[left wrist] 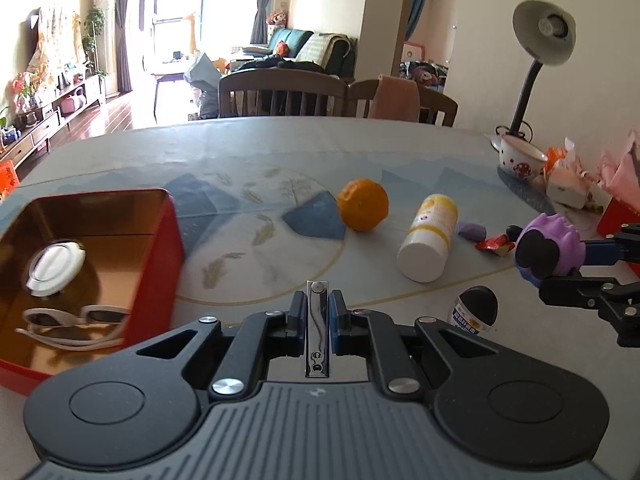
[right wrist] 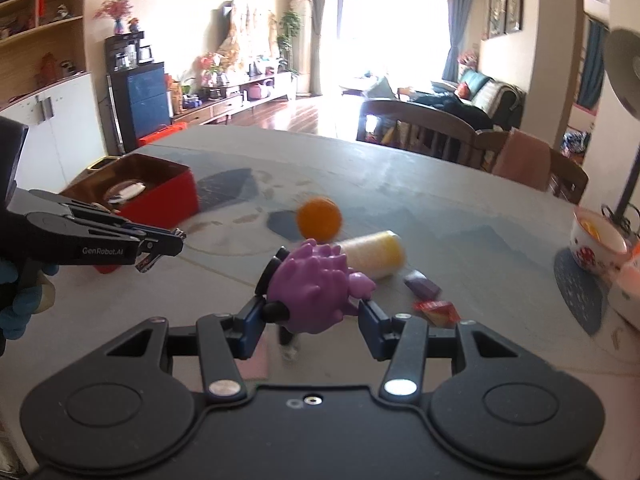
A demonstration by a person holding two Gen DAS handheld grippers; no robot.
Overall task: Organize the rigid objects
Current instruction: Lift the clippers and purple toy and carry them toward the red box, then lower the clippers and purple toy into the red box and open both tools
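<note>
My left gripper [left wrist: 318,312] is shut on a silver nail clipper [left wrist: 318,332] and holds it above the table, right of the red tin box [left wrist: 156,248]. The box holds white sunglasses [left wrist: 76,322] and a white oval case [left wrist: 56,268]. My right gripper [right wrist: 312,320] is shut on a purple toy figure [right wrist: 316,288] with black ears and holds it above the table; it shows in the left wrist view [left wrist: 548,248] too. The left gripper [right wrist: 160,246] appears at the left of the right wrist view, near the box [right wrist: 160,196].
On the table lie an orange [left wrist: 362,210], a white and yellow bottle [left wrist: 430,236], a small black-capped bottle [left wrist: 476,310], a purple block [left wrist: 472,231] and a red wrapper [left wrist: 496,245]. A patterned bowl [left wrist: 520,158], a desk lamp [left wrist: 544,32] and packets stand at the right. Chairs [left wrist: 280,94] stand behind.
</note>
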